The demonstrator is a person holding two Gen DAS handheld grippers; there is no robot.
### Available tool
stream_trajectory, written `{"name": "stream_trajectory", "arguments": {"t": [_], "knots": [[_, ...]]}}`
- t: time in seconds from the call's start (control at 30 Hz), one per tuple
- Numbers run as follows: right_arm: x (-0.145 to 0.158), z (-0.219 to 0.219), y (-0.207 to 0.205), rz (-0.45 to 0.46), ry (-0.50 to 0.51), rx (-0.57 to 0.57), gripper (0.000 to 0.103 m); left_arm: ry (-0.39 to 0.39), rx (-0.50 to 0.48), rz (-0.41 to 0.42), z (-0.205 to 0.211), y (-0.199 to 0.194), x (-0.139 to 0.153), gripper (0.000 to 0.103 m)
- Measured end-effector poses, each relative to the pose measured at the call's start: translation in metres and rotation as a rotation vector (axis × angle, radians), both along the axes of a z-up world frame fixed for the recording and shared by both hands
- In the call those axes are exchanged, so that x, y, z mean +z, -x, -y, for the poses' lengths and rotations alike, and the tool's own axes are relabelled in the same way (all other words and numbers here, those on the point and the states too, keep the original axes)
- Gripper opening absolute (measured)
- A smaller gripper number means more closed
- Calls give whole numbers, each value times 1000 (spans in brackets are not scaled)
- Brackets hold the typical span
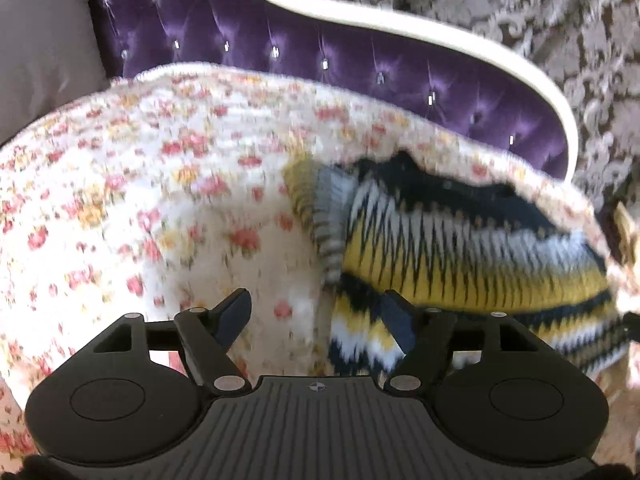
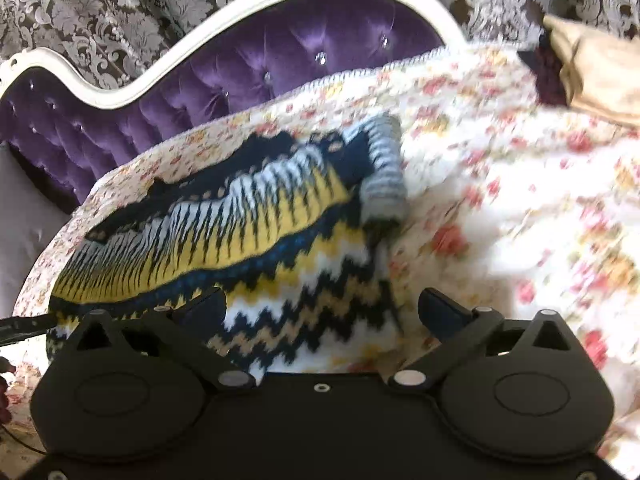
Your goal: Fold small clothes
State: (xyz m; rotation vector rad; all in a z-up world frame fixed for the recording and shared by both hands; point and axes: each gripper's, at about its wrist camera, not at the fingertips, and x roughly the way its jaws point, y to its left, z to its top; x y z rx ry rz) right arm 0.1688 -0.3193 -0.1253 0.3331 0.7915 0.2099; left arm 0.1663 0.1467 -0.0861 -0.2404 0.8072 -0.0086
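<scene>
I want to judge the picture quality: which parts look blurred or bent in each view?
Left wrist view: floral blanket and knitted sweater smeared by motion; headboard curved by fisheye. Right wrist view: blanket strongly blurred on the right; the tool stays sharp.

Domestic bedroom. A bed with a purple button-tufted headboard [image 2: 248, 68] in a curved white frame [image 2: 224, 20] stands against damask-patterned wallpaper [image 2: 100, 4]; a floral bedspread [image 1: 132, 200] covers the bed up to the headboard, and a knitted garment [image 2: 248, 220] lies on it.
</scene>
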Motion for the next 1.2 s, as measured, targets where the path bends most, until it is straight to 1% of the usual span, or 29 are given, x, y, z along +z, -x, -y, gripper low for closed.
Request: {"name": "stream_trajectory", "arguments": {"t": [0.03, 0.07, 0.1, 0.2, 0.3, 0.43, 0.47, 0.53, 0.57, 0.63, 0.67, 0.7, 0.8, 0.83, 0.87, 1.0, 1.07, 1.1, 1.13, 1.17, 1.2], "knots": [[4, 4, -1, 13, -2, -11, 103, 6, 4, 12, -1, -3, 3, 74], [7, 7, -1, 28, -1, -17, 103, 10, 5, 23, -2, -7, 7, 80], [11, 10, -3, 40, 3, -20, 103, 13, 3, 30, -1, -12, 10, 84], [18, 17, -12, 65, 8, -19, 103, 16, -25, 44, 5, -29, 15, 84], [22, 19, -25, 78, 5, -4, 103, 11, -53, 39, 15, -46, 12, 85], [23, 16, -44, 102, 6, 26, 103, -4, -106, -7, 26, -65, 0, 86], [21, 15, -50, 100, 7, 39, 103, -13, -117, -20, 28, -68, -5, 86], [17, 13, -62, 88, 2, 73, 103, -34, -126, -49, 30, -73, -16, 92], [13, 12, -70, 74, -4, 94, 103, -37, -125, -63, 28, -74, -22, 92], [4, 10, -81, 45, -13, 123, 103, -18, -116, -92, 22, -78, -33, 92], [-1, 9, -87, 29, -19, 136, 103, -2, -114, -96, 20, -80, -38, 98], [-6, 8, -92, 12, -26, 145, 103, 6, -123, -70, 19, -80, -40, 102], [-21, 6, -103, -15, -66, 161, 103, -17, -143, -60, 21, -87, -41, 102], [-22, 6, -102, 11, -78, 166, 103, -20, -150, -60, 21, -91, -41, 102], [-22, 6, -103, 24, -103, 180, 103, -16, -152, -59, 22, -95, -41, 102], [-27, 4, -113, 29, -229, 241, 103, 19, -160, -58, 19, -113, -41, 101], [-29, 1, -119, 26, -247, 264, 103, 12, -169, -63, 20, -117, -40, 98], [-28, -1, -120, 29, -240, 269, 103, 6, -166, -61, 20, -118, -40, 94], [-27, -2, -122, 26, -235, 272, 103, 0, -166, -60, 20, -118, -39, 92], [-26, -4, -124, 19, -231, 272, 103, -3, -164, -57, 19, -118, -39, 85], [-25, -5, -125, 13, -221, 276, 102, -4, -157, -48, 18, -118, -38, 73]]}}
